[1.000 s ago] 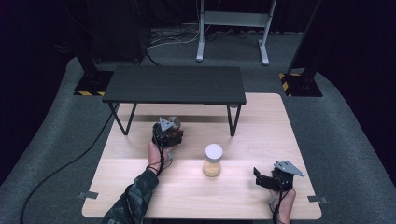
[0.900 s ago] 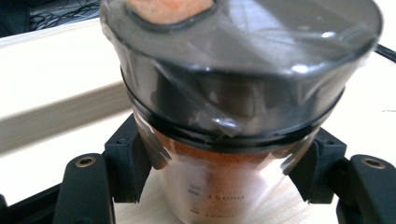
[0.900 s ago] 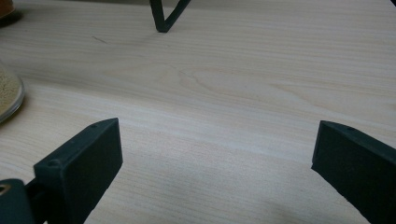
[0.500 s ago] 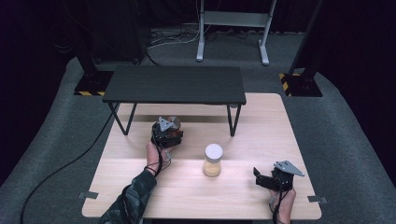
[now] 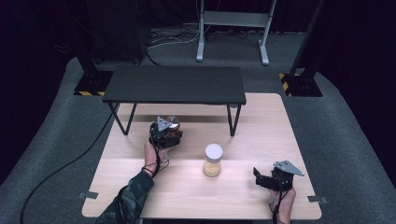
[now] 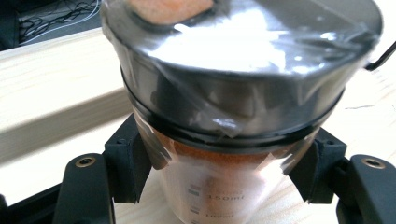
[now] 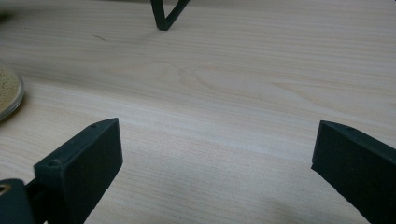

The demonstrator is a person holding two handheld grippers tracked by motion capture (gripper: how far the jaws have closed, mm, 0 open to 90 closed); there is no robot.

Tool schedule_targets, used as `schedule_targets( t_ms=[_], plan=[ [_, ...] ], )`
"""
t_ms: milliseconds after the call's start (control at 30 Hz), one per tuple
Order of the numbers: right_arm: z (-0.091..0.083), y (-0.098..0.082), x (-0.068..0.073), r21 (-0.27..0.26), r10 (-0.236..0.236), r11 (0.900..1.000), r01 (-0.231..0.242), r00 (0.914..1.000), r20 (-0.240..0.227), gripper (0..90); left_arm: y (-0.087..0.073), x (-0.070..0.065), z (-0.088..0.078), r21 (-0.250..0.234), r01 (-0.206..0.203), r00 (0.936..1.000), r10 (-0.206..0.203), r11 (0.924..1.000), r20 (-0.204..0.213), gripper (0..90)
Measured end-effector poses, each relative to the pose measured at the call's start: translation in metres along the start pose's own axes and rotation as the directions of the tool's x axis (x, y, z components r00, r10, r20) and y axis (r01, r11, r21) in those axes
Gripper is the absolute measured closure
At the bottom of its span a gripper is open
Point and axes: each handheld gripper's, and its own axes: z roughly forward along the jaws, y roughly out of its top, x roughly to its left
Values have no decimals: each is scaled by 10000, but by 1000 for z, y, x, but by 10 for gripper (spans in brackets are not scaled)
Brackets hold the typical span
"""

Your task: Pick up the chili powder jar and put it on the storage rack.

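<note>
My left gripper [image 5: 169,130] is shut on a clear jar [image 6: 233,140] with a grey metal lid wrapped in plastic film and orange powder inside. Its jaws press on the glass from both sides just under the lid. In the high view the jar's lid [image 5: 173,123] shows at the gripper's tip, near the front of the black shelf [image 5: 175,84]. A second jar [image 5: 213,160] with a white lid and tan powder stands upright mid-table. My right gripper [image 5: 259,177] rests low at the front right, open, with bare wood between its jaws [image 7: 215,158].
The black shelf stands on thin legs [image 5: 233,120] across the back of the light wooden table [image 5: 261,126]. A cable [image 5: 56,172] trails off the left over grey carpet. The tan jar's base [image 7: 8,93] edges into the right gripper view at far left.
</note>
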Motion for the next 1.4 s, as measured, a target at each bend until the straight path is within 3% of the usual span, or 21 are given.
schedule_targets(
  t_ms=[933,1400],
  plan=[
    [0,0,1,-5,-34,10000,34,10000,38,8,9,1,-27,54,-512,9979,509,9987,401,317],
    [1,1,1,56,-52,10000,51,10000,40,8,18,5,-38,14,-577,9966,575,9983,593,317]
  ],
)
